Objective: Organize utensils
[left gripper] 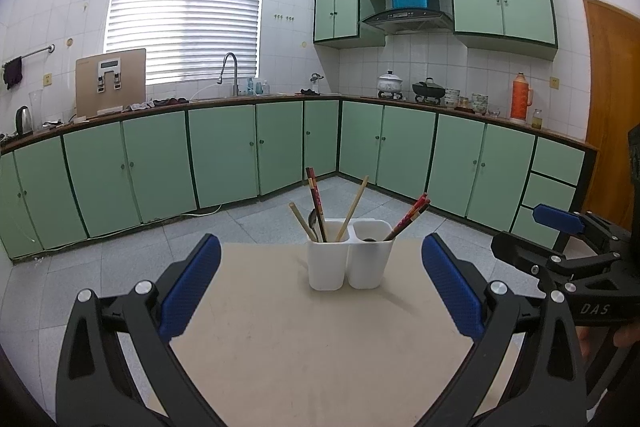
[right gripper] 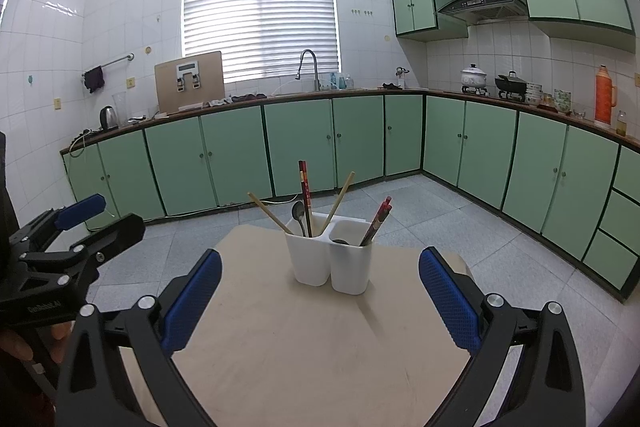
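Observation:
A white two-compartment utensil holder (left gripper: pixel 349 254) (right gripper: pixel 334 259) stands at the far end of a small beige table (left gripper: pixel 300 339) (right gripper: pixel 296 339). Its left compartment holds dark red chopsticks (left gripper: pixel 316 201) (right gripper: pixel 305 193), two light wooden chopsticks (left gripper: pixel 354 207) (right gripper: pixel 340 201) and a metal spoon (left gripper: pixel 313 221) (right gripper: pixel 298 213). Its right compartment holds red patterned chopsticks (left gripper: pixel 408 217) (right gripper: pixel 376 221) and a dark spoon bowl (left gripper: pixel 369 239) (right gripper: pixel 341 241). My left gripper (left gripper: pixel 320 291) is open and empty, short of the holder. My right gripper (right gripper: pixel 320 297) is open and empty too, beside it.
Green base cabinets (left gripper: pixel 224 155) (right gripper: pixel 300 143) and a brown worktop run along the back and right walls. The floor is grey tile (left gripper: pixel 120 259) (right gripper: pixel 460 223). The right gripper's body shows at the right edge of the left wrist view (left gripper: pixel 568 259); the left gripper's body shows at the left edge of the right wrist view (right gripper: pixel 60 255).

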`<state>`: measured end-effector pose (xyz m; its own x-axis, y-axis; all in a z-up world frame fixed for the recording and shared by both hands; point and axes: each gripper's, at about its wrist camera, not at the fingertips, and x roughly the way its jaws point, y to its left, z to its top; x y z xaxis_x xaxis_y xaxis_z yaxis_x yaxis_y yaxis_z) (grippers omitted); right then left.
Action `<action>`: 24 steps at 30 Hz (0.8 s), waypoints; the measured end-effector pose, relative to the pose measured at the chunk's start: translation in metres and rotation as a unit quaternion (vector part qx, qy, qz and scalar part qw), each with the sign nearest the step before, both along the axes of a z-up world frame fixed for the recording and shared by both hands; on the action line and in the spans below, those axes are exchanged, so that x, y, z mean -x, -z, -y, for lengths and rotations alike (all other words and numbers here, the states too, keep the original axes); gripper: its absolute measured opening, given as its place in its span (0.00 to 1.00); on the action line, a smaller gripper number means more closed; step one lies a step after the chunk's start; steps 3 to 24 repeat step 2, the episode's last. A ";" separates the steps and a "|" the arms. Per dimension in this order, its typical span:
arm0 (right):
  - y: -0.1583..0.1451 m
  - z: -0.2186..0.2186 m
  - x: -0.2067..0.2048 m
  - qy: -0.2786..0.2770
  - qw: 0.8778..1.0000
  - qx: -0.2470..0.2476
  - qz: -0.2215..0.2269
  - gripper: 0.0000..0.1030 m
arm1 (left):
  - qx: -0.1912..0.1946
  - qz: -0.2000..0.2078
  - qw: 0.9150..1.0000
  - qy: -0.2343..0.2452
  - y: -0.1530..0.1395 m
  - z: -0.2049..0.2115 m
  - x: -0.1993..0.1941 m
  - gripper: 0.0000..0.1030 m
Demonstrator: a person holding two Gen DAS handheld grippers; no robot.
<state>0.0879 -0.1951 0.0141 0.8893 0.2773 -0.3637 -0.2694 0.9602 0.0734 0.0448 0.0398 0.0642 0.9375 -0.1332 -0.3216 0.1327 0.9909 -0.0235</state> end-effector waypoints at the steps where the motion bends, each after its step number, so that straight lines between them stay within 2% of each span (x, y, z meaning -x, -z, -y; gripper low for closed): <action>1: 0.000 0.000 0.000 0.000 1.000 0.000 0.000 0.94 | 0.000 0.000 1.000 0.000 0.001 0.000 -0.001 0.95; 24: 0.000 0.000 0.000 0.000 1.000 0.000 0.000 0.94 | 0.000 0.000 1.000 0.000 0.002 0.000 -0.001 0.95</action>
